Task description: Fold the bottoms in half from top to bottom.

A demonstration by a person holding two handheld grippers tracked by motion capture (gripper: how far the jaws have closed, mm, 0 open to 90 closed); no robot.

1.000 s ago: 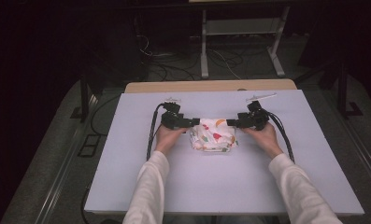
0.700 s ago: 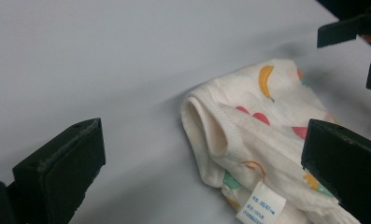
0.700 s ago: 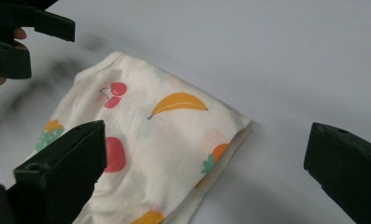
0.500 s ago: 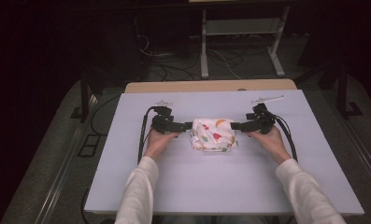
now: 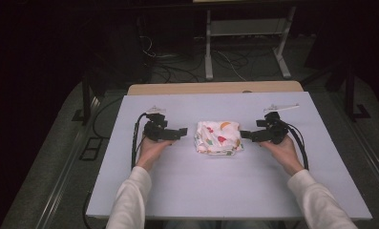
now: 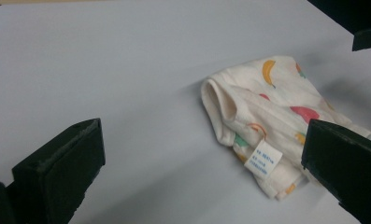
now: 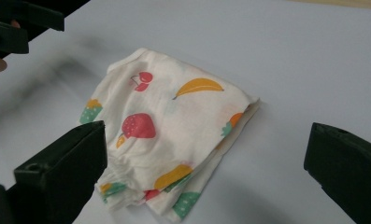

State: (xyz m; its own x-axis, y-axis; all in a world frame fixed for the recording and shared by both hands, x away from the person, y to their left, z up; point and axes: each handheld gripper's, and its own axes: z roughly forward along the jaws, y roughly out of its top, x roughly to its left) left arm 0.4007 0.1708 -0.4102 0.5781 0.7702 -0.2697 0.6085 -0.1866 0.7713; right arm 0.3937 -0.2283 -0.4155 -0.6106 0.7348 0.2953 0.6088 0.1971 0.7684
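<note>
I see one folded cloth (image 5: 218, 137) lying near the middle of the pale table (image 5: 225, 195), soft white fabric printed with bananas, strawberries and cherries, bunched into a rough square with layered edges. A small white label (image 6: 263, 159) hangs from its near-left corner. My two hand-held grippers sit on either side of it, apart from it. The left hand-held gripper (image 5: 181, 133) has its black blocky jaws spread wide and grips nothing. The right hand-held gripper (image 5: 244, 135) is likewise wide open and empty. Two white sleeves reach in from the near edge.
</note>
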